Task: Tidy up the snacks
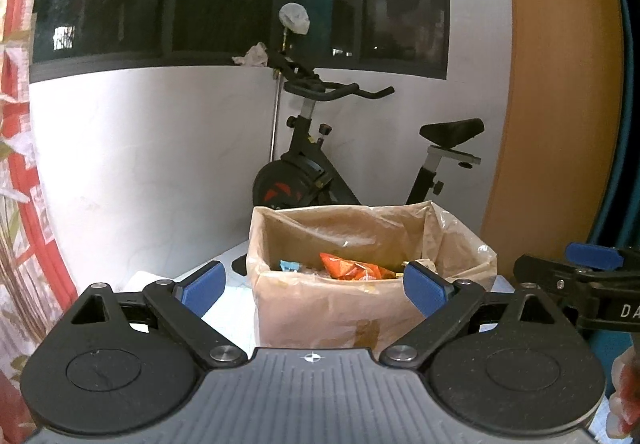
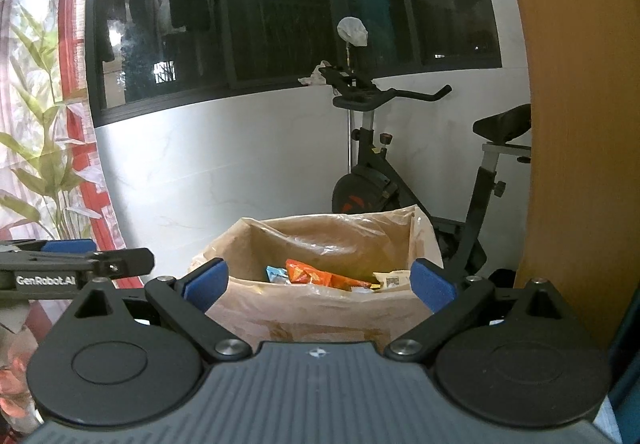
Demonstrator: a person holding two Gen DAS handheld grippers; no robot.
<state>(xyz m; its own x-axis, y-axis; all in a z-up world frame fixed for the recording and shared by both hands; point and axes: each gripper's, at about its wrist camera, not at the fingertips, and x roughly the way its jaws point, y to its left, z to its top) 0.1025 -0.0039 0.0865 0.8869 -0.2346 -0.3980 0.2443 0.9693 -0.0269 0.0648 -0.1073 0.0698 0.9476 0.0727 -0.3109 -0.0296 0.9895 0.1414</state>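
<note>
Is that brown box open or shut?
Open. The cardboard box has no lid over it, its plastic liner stands up, and an orange snack packet shows inside.

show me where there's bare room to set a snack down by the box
Bare tabletop shows left of the box, between it and the white wall. Inside the box it is crowded: an orange bag and other packets fill the bottom. The box's right side is hidden.

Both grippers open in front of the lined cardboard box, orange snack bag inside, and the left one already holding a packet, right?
Not quite: the left gripper holds nothing, as the left wrist view shows. The right gripper, cardboard box and orange snack bag are as you say.
</note>
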